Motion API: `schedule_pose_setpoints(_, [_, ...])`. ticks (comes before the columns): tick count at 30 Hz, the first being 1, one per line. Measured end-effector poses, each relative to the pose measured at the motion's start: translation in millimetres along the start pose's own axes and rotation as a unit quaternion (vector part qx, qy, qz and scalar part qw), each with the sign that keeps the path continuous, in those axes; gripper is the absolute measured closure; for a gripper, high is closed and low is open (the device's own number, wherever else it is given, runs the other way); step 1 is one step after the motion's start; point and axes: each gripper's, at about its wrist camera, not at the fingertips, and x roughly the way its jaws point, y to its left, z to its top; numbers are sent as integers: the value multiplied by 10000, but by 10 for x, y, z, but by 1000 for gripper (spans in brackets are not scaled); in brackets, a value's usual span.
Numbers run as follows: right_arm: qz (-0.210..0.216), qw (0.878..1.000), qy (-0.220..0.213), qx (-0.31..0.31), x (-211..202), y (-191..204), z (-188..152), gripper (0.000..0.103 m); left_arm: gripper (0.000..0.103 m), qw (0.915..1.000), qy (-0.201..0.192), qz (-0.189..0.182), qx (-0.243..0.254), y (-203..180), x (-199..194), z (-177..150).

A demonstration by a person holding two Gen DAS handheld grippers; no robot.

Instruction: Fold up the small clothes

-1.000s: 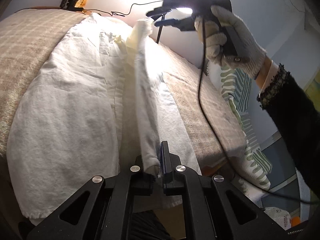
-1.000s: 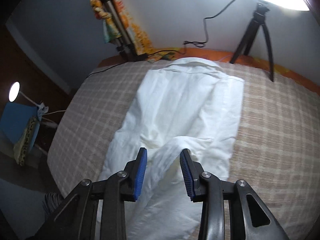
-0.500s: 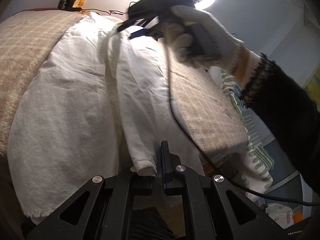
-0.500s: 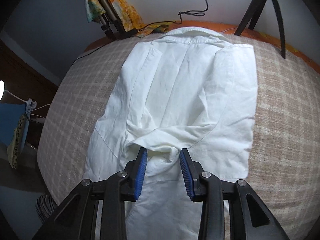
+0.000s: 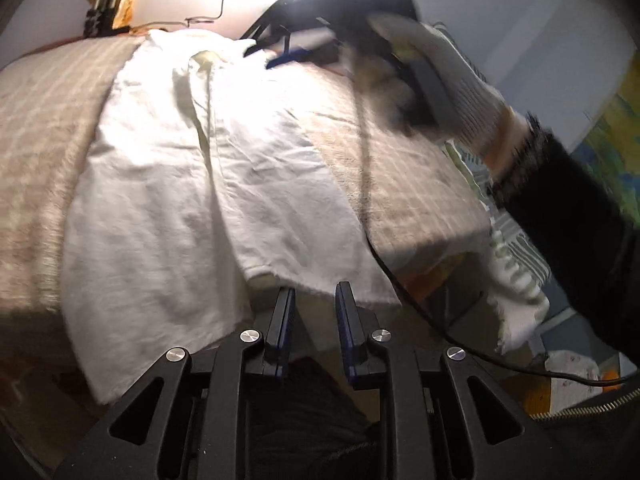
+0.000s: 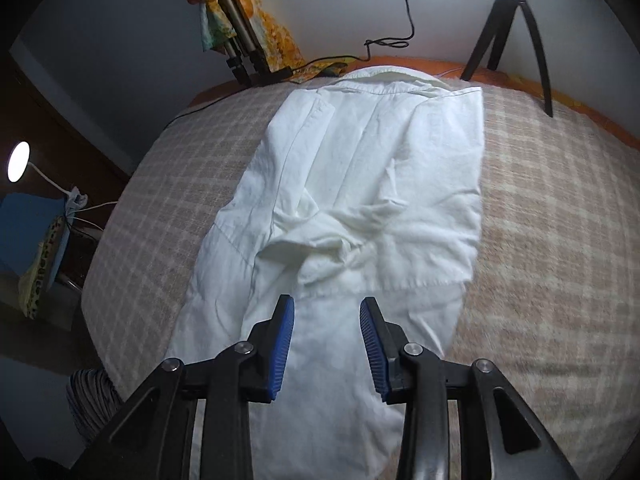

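A: Where is the white shirt (image 6: 360, 184)?
B: Flat on the checked blanket (image 6: 552, 208) of the bed, collar at the far end. One side panel and sleeve lie folded over the middle — presumably to narrow it for the next fold.

A: Left gripper (image 5: 315, 320)?
B: Jaws parted, nothing between them; it sits just off the hem at the bed's near edge.

A: Right gripper (image 6: 327, 344)?
B: Wide open, empty, above the shirt's lower half — likely placed to take the hem. The bunched sleeve may need smoothing.

White shirt (image 6: 372, 184) — beige checked blanket (image 6: 552, 208)
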Motion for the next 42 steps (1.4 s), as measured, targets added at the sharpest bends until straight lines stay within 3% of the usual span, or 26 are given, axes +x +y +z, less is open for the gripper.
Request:
schedule_pose_setpoints(2, [-29, 10000, -39, 42, -155, -20, -241, 66, 82, 9999, -99, 17, 29, 31, -144, 15])
schedule_pose_setpoints(4, [-30, 9999, -35, 96, -282, -55, -510, 66, 65, 9997, -233, 74, -52, 119, -308, 38])
schedule_pose_setpoints(6, [-5, 9999, 33, 164, -381, -79, -801, 66, 59, 9988, -393, 196, -206, 278, -473, 69])
schedule_pose_setpoints(9, [120, 9994, 206, 246, -461, -87, -1214, 66, 59, 9974, -401, 445, -393, 539, -589, 101])
schedule_pose_setpoints(13, [449, 9972, 421, 425, -457, -44, -1655, 66, 59, 9925, -103, 605, -1054, 994, -597, 99])
schedule_pose_setpoints(16, [627, 9953, 565, 467, -437, 30, -1899, 66, 59, 9872, 154, 515, -1501, 1265, -562, 44])
schedule_pose_setpoints(21, [845, 9909, 765, 710, -388, 59, -2227, 64, 59, 9830, 366, 280, -1776, 1368, -483, -66])
schedule_pose_setpoints(29, [1253, 9836, 749, 1055, -195, 43, -2256, 64, 60, 9787, 623, -217, -1946, 1356, -279, -181])
schedule_pose_setpoints(32, [1396, 9825, 692, 1022, -198, 95, -2220, 80, 73, 9798, 528, -420, -1883, 1315, -263, -182])
schedule_pose_setpoints(33, [1380, 9834, 663, 971, -218, 115, -2203, 89, 90, 9796, 504, -505, -1879, 1309, -259, -183])
schedule_pose_setpoints(36, [1352, 9844, 598, 959, -307, 126, -2171, 96, 96, 9802, 402, -590, -1844, 1284, -292, -161])
schedule_pose_setpoints(42, [1138, 9904, 495, 605, -456, 188, -2152, 98, 98, 9864, 176, -443, -1572, 1209, -395, -94])
